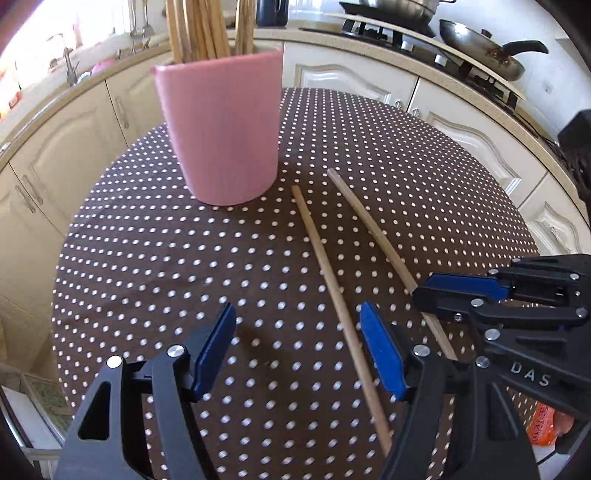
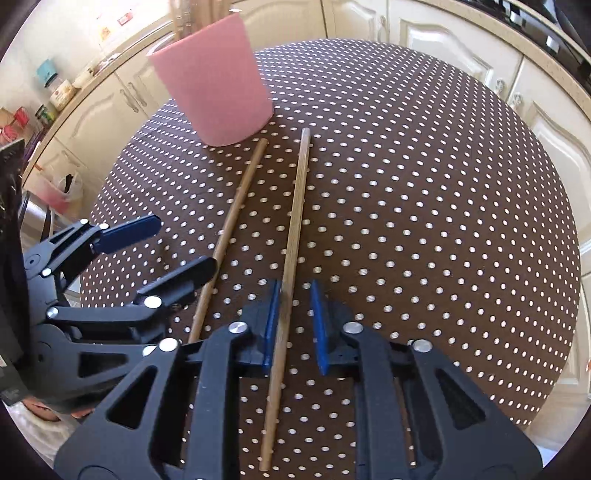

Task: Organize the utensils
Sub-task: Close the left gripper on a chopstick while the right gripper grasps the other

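Left wrist view first: one pink cup (image 1: 221,129) stands upright on the round table with the brown, white-dotted cloth (image 1: 147,258), and a bundle of wooden sticks (image 1: 207,29) rises out of it; they overlap too much to count. Two loose chopsticks lie flat on the cloth to the right of the cup, their far ends near its base. The left chopstick (image 1: 332,295) runs down between the two blue pads of the left gripper (image 1: 297,347), whose jaws stand wide apart with nothing touching them. The right chopstick (image 1: 373,229) passes under the right gripper (image 1: 436,295), which reaches in from the right edge; from here I cannot tell how its jaws stand. Behind the table, one pan (image 1: 484,48) sits on the stove (image 1: 399,33) above cream cabinets (image 1: 351,77).

Right wrist view: the same single pink cup (image 2: 214,77) stands at the far left of the table (image 2: 443,221), with the same two chopsticks in front of it. The right gripper (image 2: 295,321) has its two blue pads on either side of the right chopstick (image 2: 295,221), narrowly parted; the left pad lies against or just beside the stick, while a gap shows at the right pad. The left chopstick (image 2: 240,199) lies apart from it, its near part crossed by one finger of the left gripper (image 2: 177,247), which is spread open.
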The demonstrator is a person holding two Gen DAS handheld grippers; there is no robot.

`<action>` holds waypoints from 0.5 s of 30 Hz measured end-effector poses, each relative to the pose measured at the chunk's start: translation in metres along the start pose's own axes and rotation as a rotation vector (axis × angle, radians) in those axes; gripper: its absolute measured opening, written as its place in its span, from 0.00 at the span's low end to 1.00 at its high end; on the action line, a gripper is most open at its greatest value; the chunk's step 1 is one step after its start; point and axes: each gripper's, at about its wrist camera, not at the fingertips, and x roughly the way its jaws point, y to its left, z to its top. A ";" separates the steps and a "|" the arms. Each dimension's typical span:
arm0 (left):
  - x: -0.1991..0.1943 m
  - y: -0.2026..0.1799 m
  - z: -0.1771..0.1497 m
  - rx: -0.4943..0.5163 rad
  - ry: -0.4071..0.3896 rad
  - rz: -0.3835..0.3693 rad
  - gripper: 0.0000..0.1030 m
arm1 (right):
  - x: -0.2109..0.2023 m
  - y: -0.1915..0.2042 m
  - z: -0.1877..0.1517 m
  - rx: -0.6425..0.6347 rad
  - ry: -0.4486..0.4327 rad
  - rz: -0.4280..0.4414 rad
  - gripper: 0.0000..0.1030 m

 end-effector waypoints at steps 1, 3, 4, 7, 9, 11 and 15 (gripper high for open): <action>0.003 -0.001 0.003 -0.002 0.013 0.010 0.67 | 0.000 -0.003 0.002 0.005 0.008 0.012 0.15; 0.008 -0.006 0.006 0.008 0.023 0.028 0.67 | 0.001 -0.007 0.006 0.009 0.022 0.030 0.15; 0.010 -0.009 0.008 0.020 0.029 0.043 0.67 | 0.001 -0.008 0.008 0.006 0.026 0.034 0.15; 0.016 -0.018 0.011 0.050 0.042 0.081 0.67 | -0.001 -0.012 0.009 0.013 0.035 0.052 0.15; 0.019 -0.020 0.015 0.047 0.048 0.082 0.67 | -0.001 -0.016 0.009 0.024 0.044 0.069 0.15; 0.020 -0.022 0.016 0.064 0.048 0.075 0.63 | -0.001 -0.019 0.009 0.034 0.054 0.083 0.15; 0.017 -0.025 0.017 0.099 0.054 0.056 0.39 | 0.000 -0.024 0.015 0.044 0.077 0.089 0.17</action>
